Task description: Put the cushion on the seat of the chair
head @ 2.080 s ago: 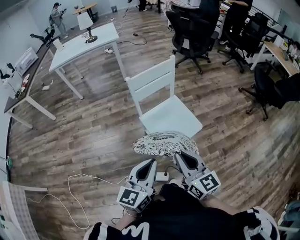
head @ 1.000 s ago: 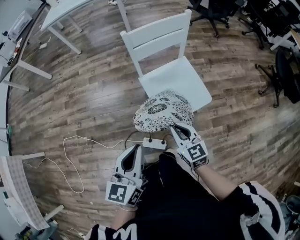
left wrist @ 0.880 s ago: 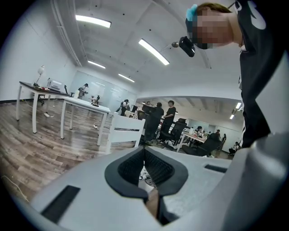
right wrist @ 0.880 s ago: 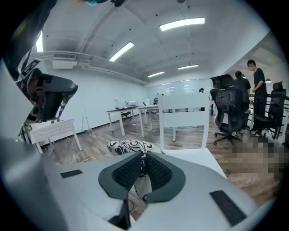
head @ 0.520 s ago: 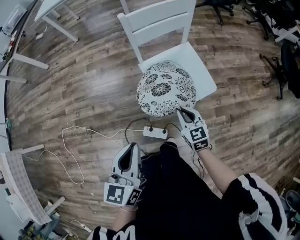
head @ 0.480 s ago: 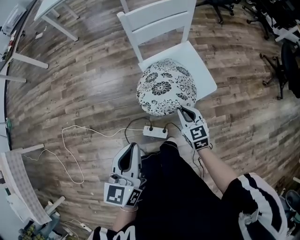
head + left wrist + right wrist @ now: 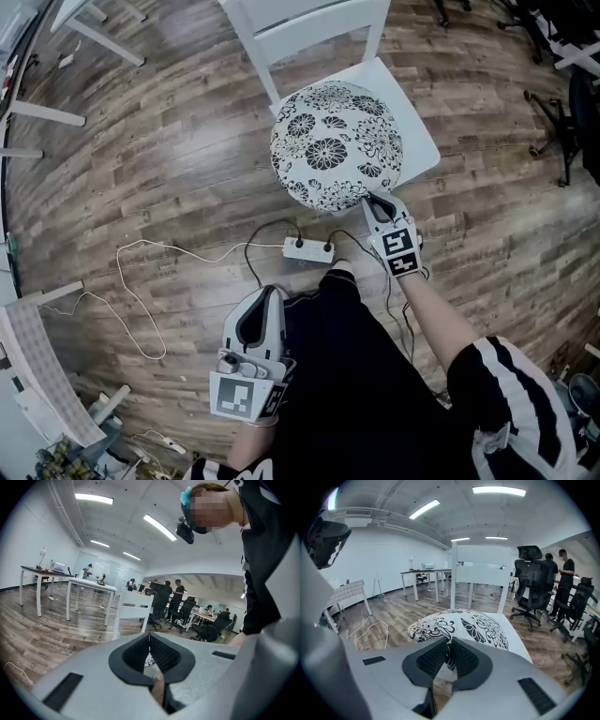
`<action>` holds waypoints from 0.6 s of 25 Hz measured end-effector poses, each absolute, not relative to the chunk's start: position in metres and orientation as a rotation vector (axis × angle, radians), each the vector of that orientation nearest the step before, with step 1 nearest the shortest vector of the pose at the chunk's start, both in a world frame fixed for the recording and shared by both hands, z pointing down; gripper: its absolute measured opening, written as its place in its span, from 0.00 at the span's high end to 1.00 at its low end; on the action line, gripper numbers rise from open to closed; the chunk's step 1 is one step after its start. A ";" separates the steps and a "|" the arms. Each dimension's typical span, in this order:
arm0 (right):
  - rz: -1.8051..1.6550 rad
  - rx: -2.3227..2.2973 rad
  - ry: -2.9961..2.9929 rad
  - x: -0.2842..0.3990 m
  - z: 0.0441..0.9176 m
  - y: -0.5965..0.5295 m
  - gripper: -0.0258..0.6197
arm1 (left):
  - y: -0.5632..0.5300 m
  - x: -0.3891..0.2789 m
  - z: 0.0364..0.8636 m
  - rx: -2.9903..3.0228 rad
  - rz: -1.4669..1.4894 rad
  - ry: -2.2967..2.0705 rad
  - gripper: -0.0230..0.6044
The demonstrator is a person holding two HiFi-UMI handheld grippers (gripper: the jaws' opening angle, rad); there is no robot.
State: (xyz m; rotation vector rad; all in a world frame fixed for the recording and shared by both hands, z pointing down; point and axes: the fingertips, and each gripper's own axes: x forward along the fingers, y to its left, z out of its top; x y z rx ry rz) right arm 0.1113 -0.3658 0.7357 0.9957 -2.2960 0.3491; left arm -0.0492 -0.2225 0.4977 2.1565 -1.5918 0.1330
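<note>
The round cushion [image 7: 336, 142], white with black flowers, lies over the seat of the white wooden chair [image 7: 419, 127] and covers most of it. My right gripper [image 7: 375, 202] is shut on its near edge. In the right gripper view the cushion [image 7: 457, 625] fills the space beyond the right gripper [image 7: 451, 641], with the chair back [image 7: 480, 576] behind it. My left gripper [image 7: 265, 300] hangs low beside the person's dark trouser leg, shut with nothing in it. The left gripper view has the left gripper [image 7: 149, 634] pointing toward the chair [image 7: 133, 613] from a distance.
A white power strip [image 7: 307, 249] with black cables lies on the wooden floor between the chair and the person's feet. A thin white cable [image 7: 141, 281] loops at the left. White table legs [image 7: 56, 47] stand at top left, an office chair base [image 7: 562, 103] at right.
The right gripper has carried the cushion away from the person and down over the chair seat. The left gripper let go earlier and has dropped back beside the leg.
</note>
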 end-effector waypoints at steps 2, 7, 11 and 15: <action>0.358 1.003 -2.277 0.113 0.746 -0.369 0.90 | -0.223 -0.050 0.503 2.148 0.129 -1.591 0.95; 0.364 1.012 -2.233 0.122 0.768 -0.375 0.90 | -0.222 -0.048 0.513 2.106 0.112 -1.594 0.95; 0.360 0.999 -2.209 0.126 0.783 -0.379 0.90 | -0.220 -0.046 0.523 2.103 0.115 -1.588 0.95; 0.375 1.009 -2.182 0.126 0.799 -0.381 0.90 | -0.220 -0.044 0.528 2.125 0.113 -1.555 0.95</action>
